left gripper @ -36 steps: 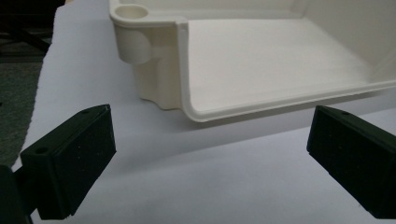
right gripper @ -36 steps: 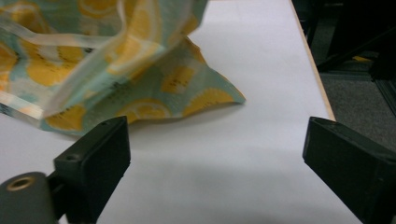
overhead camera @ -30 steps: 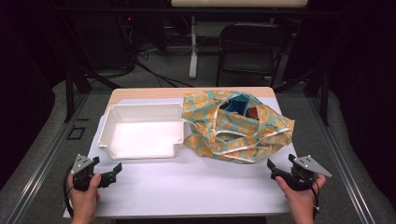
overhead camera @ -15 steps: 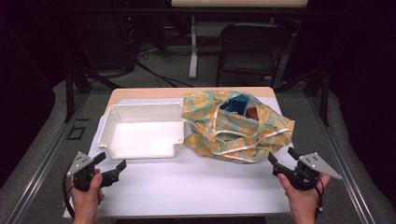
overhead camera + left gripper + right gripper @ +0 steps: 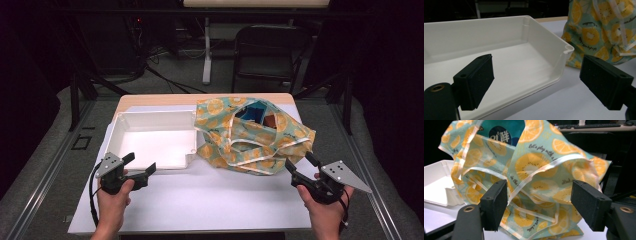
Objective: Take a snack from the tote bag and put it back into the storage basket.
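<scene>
Approach step: both hand-held grippers, left [image 5: 142, 168] and right [image 5: 299, 168], wide, jaws just narrowing, empty; next probably gripping fruit-print bag [image 5: 250, 135] beside tray [image 5: 150, 120].

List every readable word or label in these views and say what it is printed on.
"Let's play with a..." in script, cut off by a fold: on the fruit-print bag.
White characters, partly hidden and not fully legible: on the blue packet inside the bag.
Other script lines on the bag: too small or creased to read.
White tray: no text.
</scene>
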`<move>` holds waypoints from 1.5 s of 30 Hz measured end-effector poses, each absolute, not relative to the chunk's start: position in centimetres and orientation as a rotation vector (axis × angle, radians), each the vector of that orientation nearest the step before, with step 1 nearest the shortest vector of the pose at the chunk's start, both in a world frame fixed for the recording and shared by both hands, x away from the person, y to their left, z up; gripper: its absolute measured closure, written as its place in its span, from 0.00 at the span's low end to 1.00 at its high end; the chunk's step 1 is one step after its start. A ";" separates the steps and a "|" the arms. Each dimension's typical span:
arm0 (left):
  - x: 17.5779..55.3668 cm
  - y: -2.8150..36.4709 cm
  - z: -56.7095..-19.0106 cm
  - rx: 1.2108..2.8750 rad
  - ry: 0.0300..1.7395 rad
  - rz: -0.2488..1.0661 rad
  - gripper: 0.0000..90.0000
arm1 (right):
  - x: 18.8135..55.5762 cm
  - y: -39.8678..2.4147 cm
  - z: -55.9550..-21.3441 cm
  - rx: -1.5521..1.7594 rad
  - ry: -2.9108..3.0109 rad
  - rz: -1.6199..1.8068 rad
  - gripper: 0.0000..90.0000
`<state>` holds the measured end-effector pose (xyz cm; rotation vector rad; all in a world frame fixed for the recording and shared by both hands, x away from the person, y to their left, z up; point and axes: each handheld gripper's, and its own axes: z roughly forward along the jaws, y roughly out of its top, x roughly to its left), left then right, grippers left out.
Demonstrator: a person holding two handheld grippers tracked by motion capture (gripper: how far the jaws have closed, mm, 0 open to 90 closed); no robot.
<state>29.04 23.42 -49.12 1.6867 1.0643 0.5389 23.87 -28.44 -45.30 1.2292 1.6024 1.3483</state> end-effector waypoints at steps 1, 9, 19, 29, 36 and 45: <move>29.2 23.1 -49.0 1.688 1.060 0.536 0.14 | 23.9 -28.4 -45.3 1.229 1.602 1.348 0.32; 30.3 20.3 -48.4 1.711 1.005 0.524 0.15 | 24.5 -27.0 -44.9 1.220 1.670 1.418 0.28; 31.3 16.8 -47.2 1.732 0.935 0.508 0.16 | 26.8 -24.3 -44.7 1.240 1.698 1.407 0.15; 32.1 14.8 -46.3 1.730 0.893 0.502 0.16 | 28.7 -23.4 -45.0 1.289 1.690 1.349 0.61; 32.5 13.7 -46.2 1.745 0.880 0.500 0.17 | 29.1 -24.0 -44.8 1.248 1.716 1.401 1.00; 33.0 10.7 -46.3 1.768 0.823 0.450 0.23 | 28.2 -24.6 -43.9 1.185 1.695 1.435 1.00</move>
